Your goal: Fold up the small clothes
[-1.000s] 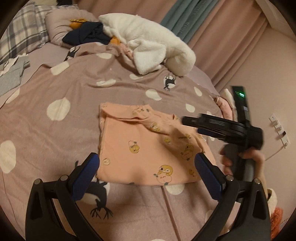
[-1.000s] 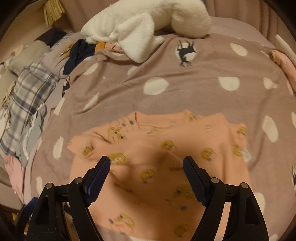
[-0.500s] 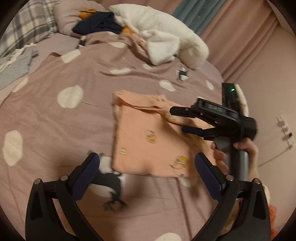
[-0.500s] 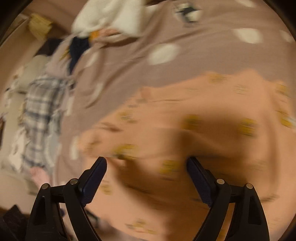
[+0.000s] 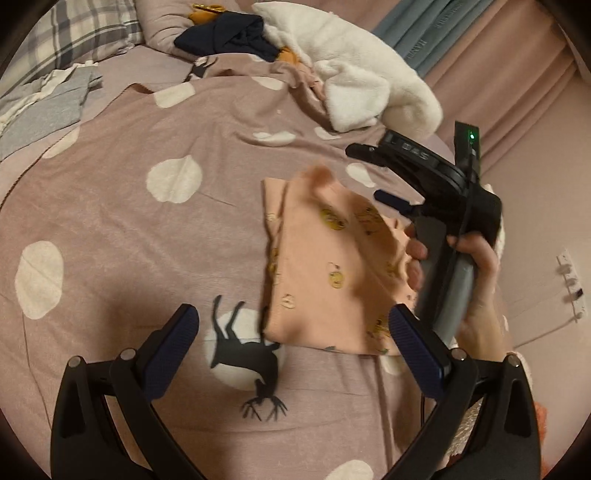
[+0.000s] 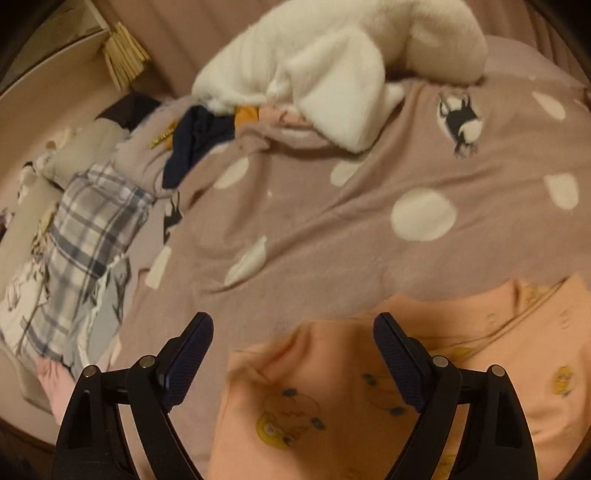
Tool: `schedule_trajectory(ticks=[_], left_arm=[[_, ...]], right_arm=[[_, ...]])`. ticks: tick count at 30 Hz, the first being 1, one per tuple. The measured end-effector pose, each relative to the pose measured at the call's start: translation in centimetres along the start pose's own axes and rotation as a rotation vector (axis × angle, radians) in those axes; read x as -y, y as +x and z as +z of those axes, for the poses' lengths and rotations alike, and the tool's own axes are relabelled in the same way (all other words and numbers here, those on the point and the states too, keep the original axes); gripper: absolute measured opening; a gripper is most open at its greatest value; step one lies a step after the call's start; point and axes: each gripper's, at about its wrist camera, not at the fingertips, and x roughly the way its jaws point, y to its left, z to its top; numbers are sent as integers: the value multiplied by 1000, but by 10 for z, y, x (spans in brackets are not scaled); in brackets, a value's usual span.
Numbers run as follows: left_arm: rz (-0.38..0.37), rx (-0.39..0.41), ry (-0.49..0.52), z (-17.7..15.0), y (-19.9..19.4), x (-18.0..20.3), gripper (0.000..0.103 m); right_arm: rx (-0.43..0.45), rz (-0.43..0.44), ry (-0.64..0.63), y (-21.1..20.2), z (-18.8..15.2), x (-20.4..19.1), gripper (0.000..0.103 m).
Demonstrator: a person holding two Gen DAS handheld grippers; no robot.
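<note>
A small peach garment [image 5: 325,273] with yellow cartoon prints lies folded on the mauve spotted bedspread [image 5: 147,236]. Its right part is folded over the left and looks slightly lifted and blurred. My left gripper [image 5: 295,332] is open and empty, hovering just before the garment's near edge. My right gripper [image 5: 373,173] shows in the left wrist view, open, above the garment's far right side. In the right wrist view the right gripper [image 6: 293,343] is open over the garment's [image 6: 369,387] edge, holding nothing.
A white fluffy blanket [image 5: 354,81] and dark clothes [image 5: 225,37] lie at the far end of the bed. A plaid pillow [image 5: 85,29] and grey folded cloth [image 5: 44,107] are at the far left. Pink curtains and a wall [image 5: 546,184] stand to the right.
The garment's right side has been folded over to the left, making it narrower. My right gripper has risen and swung left above it. My left gripper has drawn back leftward.
</note>
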Motion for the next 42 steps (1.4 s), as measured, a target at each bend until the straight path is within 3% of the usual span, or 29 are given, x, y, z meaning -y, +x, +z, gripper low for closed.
schedule_trajectory(ticks=[5,10,13,15,19,22,25,28,32,36,42], left_arm=[[1,-22,21,-6,-1,4,103],[-53,-53,50,-10,16,3,103],[-201,-71,-9,-11,28,5,103],[-319,-136,-14,-16,45,11,103],[-358,-283,-130,-31,91,11,102],[-382,-198,-189,-30,94,8,102],[-411,-185,-270,-26,99,0,102],[-445,-161,-372,-20,99,-13,102],[-464,-125,-451,-10,103,-21,102],[-417,-77,-447,-6,105,-15,102],[-333,-26,-341,-4,112,0,101]], right_arm=[[-188,150,53,-22,-18,15,89],[-173,74,9,-68,-57,37,89],[-194,50,78,-98,-81,71,89],[-197,34,117,-111,-89,85,89],[-239,22,191,-131,-119,114,90],[-238,22,249,-132,-136,130,90],[-249,47,345,-120,-149,151,91],[-162,163,460,-115,-145,166,102],[-87,228,563,-101,-131,177,102],[-61,227,549,-88,-118,172,103],[24,165,457,-75,-103,166,103]])
